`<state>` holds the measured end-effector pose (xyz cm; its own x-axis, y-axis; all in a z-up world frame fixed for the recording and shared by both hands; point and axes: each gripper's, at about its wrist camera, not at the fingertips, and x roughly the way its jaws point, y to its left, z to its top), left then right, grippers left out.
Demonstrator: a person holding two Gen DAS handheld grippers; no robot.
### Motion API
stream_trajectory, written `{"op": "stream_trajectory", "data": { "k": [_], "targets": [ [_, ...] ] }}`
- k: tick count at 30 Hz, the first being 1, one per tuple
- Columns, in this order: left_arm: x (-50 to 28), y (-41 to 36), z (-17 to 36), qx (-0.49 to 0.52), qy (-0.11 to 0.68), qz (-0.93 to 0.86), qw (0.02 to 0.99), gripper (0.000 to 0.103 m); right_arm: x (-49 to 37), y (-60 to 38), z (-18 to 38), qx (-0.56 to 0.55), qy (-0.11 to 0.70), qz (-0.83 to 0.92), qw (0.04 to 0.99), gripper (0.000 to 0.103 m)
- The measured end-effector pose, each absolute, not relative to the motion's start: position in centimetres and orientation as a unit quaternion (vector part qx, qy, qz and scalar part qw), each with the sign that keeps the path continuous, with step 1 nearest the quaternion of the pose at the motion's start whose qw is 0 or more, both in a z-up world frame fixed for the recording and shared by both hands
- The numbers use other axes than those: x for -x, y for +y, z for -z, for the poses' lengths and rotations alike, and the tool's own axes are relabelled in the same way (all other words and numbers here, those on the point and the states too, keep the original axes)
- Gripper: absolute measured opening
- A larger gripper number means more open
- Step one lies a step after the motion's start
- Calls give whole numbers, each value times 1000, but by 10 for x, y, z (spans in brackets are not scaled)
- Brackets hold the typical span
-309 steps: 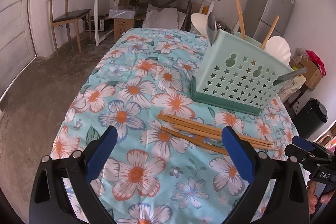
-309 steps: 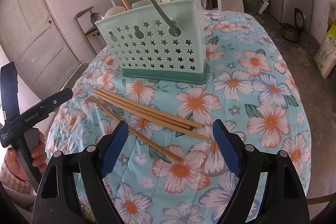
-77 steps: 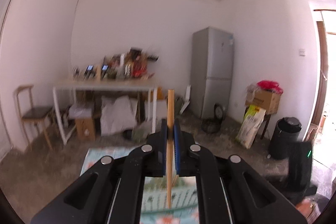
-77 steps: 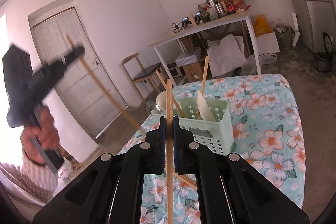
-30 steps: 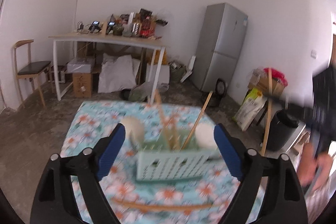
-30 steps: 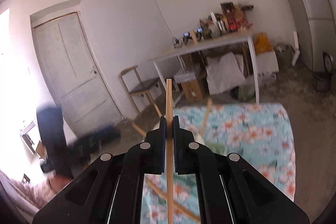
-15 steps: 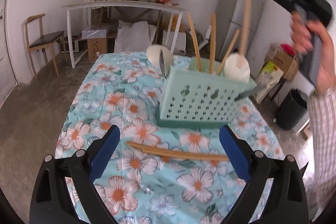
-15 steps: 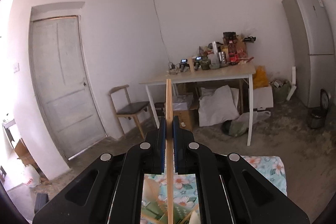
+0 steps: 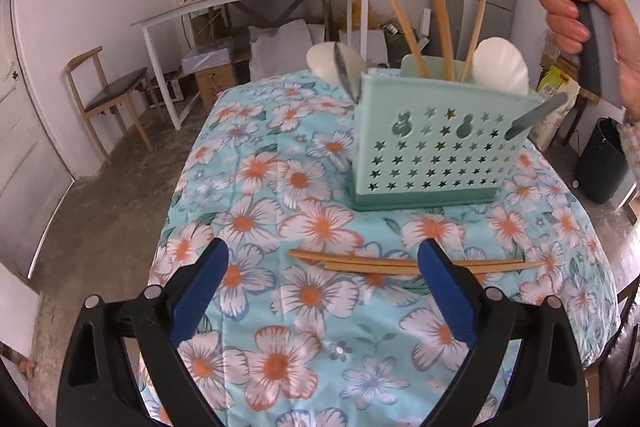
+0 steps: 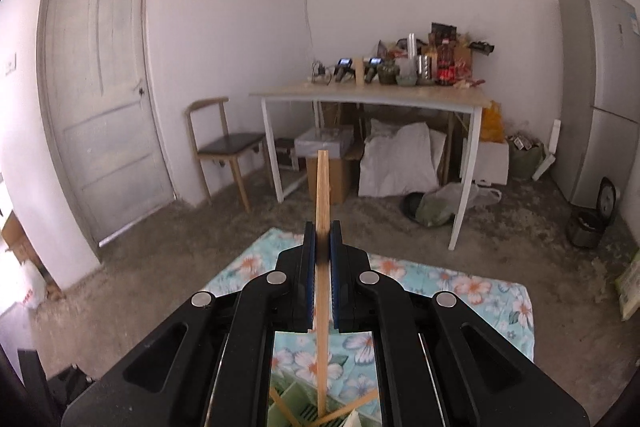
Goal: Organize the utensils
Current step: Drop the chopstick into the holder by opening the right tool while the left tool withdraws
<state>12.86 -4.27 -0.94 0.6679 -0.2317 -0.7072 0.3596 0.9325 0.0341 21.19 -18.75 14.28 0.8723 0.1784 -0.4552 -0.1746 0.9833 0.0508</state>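
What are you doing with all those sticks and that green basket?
A person is tidying chopsticks into the green basket using two hand-held grippers. The right gripper is clamped on one chopstick, held upright over the basket, which already holds other chopsticks and spoons. The left gripper, wide open and empty, hovers near the two chopsticks lying on the flowered tablecloth.

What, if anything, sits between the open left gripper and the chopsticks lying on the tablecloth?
Nothing visible does. The left gripper is open over bare floral tablecloth, and the chopsticks lie just ahead, one end passing behind its right finger. The utensil basket stands farther back.
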Motion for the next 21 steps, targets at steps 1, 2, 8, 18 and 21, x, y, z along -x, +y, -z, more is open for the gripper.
{"op": "stream_trajectory", "data": {
  "k": [1, 2, 8, 18, 21],
  "targets": [
    [-130, -42, 10, -84, 376, 160, 909, 93, -212, -186, -141, 0, 240, -93, 966, 5],
    [-131, -41, 10, -82, 378, 158, 909, 93, -210, -185, -139, 6, 247, -95, 964, 5],
    [-132, -40, 11, -92, 378, 143, 910, 93, -205, -179, -132, 31, 290, -105, 951, 10],
    [-124, -42, 6, -109, 369, 128, 914, 93, -170, -194, -157, 13, 258, -95, 961, 49],
    [-121, -41, 3, -109, 366, 126, 916, 93, -148, -202, -171, -2, 236, -97, 967, 50]
  ]
}}
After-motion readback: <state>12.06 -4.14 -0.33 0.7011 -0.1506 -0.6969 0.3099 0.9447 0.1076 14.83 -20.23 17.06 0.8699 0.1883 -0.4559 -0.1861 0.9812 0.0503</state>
